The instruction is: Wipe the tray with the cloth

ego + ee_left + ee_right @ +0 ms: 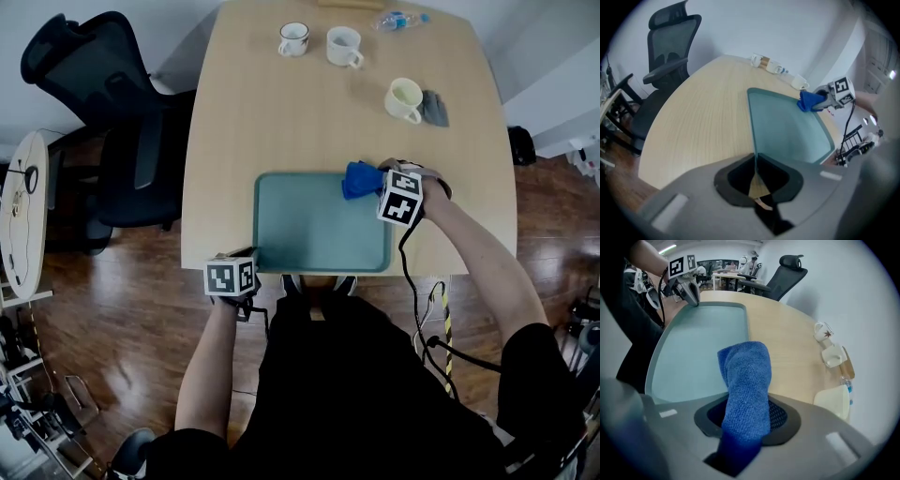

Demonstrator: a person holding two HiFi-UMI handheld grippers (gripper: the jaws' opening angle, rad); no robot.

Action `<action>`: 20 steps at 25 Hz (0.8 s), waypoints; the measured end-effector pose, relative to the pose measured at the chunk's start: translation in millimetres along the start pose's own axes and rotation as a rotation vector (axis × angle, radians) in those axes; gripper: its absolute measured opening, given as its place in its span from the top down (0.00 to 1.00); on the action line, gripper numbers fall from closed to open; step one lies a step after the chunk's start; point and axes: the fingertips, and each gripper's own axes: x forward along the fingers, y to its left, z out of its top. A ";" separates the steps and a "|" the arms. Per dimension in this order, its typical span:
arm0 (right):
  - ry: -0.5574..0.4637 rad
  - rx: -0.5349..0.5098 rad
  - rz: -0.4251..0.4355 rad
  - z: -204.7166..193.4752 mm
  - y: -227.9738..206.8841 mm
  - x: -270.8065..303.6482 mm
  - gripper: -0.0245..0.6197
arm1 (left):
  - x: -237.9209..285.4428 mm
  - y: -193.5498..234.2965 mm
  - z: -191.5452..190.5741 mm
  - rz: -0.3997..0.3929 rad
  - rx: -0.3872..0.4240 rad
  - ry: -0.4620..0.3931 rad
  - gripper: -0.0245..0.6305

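The left gripper (755, 165) has its jaws nearly together, pinched on the near left rim of the teal tray (319, 230). The tray lies on the desk (272, 112), and in the head view the gripper itself covers that corner. The right gripper (746, 414) has its jaws clamped on a bunched blue cloth (745, 373) at the tray's far right corner; the cloth hides the jaws' inner faces, and whether its free end touches the tray cannot be told.

Three mugs (293, 38) (343, 46) (404, 99) and a plastic bottle (398, 20) sit on the wooden table (244, 122), black office chair (112, 122) beside it.
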 end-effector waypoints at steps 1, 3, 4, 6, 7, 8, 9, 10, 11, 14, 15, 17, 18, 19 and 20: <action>-0.007 0.006 0.009 -0.8 4.3 -0.4 0.73 | 0.0 0.1 -0.6 0.001 0.000 -0.001 0.92; -0.021 0.026 0.037 -2.4 21.1 -5.1 0.73 | 0.5 0.8 -1.5 0.001 0.000 -0.005 0.92; -0.027 0.037 0.058 -3.8 33.6 -7.8 0.73 | 0.7 1.3 -1.8 0.001 0.001 -0.008 0.92; -0.038 0.052 0.099 -6.0 63.7 -13.7 0.73 | 0.7 2.6 -3.0 0.001 0.003 -0.009 0.92; -0.043 0.054 0.115 -6.1 79.5 -16.8 0.73 | 0.5 3.3 -3.7 0.001 0.004 -0.009 0.92; -0.048 0.053 0.127 -5.6 95.2 -19.7 0.73 | 0.4 4.2 -4.1 0.000 0.004 -0.008 0.92; -0.052 0.053 0.138 -4.8 110.0 -22.6 0.73 | 0.4 5.0 -4.2 -0.002 0.004 -0.007 0.92; -0.057 0.054 0.147 -3.9 123.7 -25.3 0.73 | 0.6 5.7 -3.8 -0.004 0.006 -0.007 0.92; -0.061 0.057 0.155 -2.9 136.1 -28.0 0.73 | 0.8 6.3 -3.5 -0.006 0.009 -0.005 0.92; -0.073 0.066 0.191 0.3 171.1 -36.2 0.73 | 0.8 7.0 -4.2 -0.008 0.013 0.003 0.92; -0.078 0.067 0.204 0.9 182.3 -38.9 0.73 | 1.0 6.8 -4.8 -0.007 0.013 0.005 0.92; -0.089 0.072 0.214 1.2 198.3 -43.5 0.73 | 1.4 5.9 -5.4 -0.002 0.014 0.006 0.92; -0.095 0.082 0.209 1.5 202.2 -45.1 0.73 | 1.3 5.7 -5.2 0.003 0.016 0.004 0.92; -0.102 0.096 0.202 1.9 203.6 -46.5 0.73 | 1.0 5.8 -5.0 0.008 0.017 0.003 0.92; -0.110 0.115 0.194 2.2 203.2 -47.9 0.73 | 0.6 6.0 -4.7 0.014 0.019 0.001 0.92</action>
